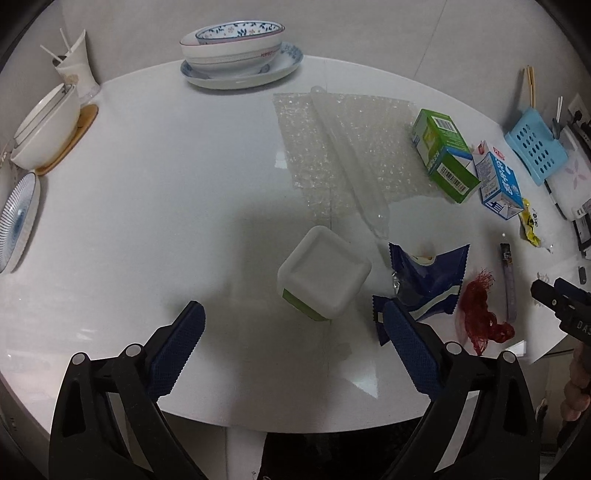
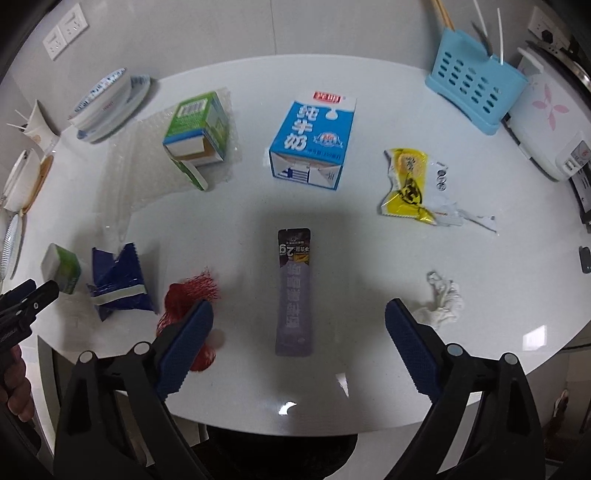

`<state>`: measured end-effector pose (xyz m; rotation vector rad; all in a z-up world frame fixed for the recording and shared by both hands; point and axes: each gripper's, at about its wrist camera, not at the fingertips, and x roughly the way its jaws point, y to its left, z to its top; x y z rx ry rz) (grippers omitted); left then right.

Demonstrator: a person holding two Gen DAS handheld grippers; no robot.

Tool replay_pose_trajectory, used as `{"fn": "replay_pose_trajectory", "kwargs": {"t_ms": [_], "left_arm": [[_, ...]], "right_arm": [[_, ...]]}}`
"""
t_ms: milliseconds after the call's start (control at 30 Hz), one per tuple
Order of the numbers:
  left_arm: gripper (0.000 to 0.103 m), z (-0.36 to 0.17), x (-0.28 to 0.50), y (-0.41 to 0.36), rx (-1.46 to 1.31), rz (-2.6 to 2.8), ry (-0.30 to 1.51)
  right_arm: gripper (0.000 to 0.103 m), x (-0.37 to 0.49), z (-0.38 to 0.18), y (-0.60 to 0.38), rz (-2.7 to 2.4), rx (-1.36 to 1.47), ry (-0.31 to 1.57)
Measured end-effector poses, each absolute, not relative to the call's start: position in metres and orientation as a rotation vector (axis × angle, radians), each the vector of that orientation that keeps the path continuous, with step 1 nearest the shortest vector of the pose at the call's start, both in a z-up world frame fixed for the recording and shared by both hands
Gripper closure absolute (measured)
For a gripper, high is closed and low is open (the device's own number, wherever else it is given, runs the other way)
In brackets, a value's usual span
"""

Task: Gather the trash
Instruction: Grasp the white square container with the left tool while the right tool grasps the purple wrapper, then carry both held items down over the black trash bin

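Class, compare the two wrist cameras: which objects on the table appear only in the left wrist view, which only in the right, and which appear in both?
Only the left wrist view shows the striped plate's face and the left gripper, open. Only the right shows the crumpled tissue, wall sockets and the right gripper, open. Both share the blue milk carton, green carton, red mesh and blue wrapper.
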<state>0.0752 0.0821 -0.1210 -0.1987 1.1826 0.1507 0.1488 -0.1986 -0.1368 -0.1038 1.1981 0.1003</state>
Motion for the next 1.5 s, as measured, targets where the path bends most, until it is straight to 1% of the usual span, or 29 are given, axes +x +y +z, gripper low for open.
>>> {"fn": "replay_pose_trajectory", "kwargs": {"t_ms": [200,400,467,500,567,800,867,900,1067,1500], "left_arm": [[0.013,-0.135,0.087,0.085,-0.181,0.116,1.209],[0.022,-0.14,0.094,0.086,-0.173,0.079,1.221],[0.026,-0.141,0.096,0.085,-0.167,0.065,1.224],[0.027,-0.142,0.097,0.084,-0.162,0.06,1.224],[0.033,-0.143,0.099,0.082,-0.158,0.048,1.23],[0.045,-0.143,0.1,0.078,-0.137,0.023,1.228],[0.053,-0.143,0.101,0.077,-0.139,0.014,1.231],[0.056,-0.143,0.101,0.077,-0.138,0.01,1.232],[0.056,-0.141,0.102,0.076,-0.137,-0.003,1.226],[0.056,-0.117,0.093,0.07,-0.142,-0.004,1.189]], "right_arm": [[0.028,0.167,-0.156,-0.195,0.052,-0.079,1.251],[0.044,0.175,-0.166,-0.196,0.02,-0.054,1.296],[0.051,0.177,-0.169,-0.196,0.019,-0.042,1.308],[0.052,0.177,-0.17,-0.195,0.016,-0.038,1.314],[0.059,0.178,-0.172,-0.194,0.014,-0.033,1.321],[0.073,0.181,-0.175,-0.191,0.0,-0.025,1.336],[0.083,0.181,-0.176,-0.189,-0.003,-0.02,1.341],[0.083,0.181,-0.177,-0.188,-0.005,-0.015,1.343],[0.087,0.178,-0.178,-0.193,-0.011,-0.013,1.344],[0.087,0.166,-0.15,-0.195,0.009,-0.001,1.293]]}}
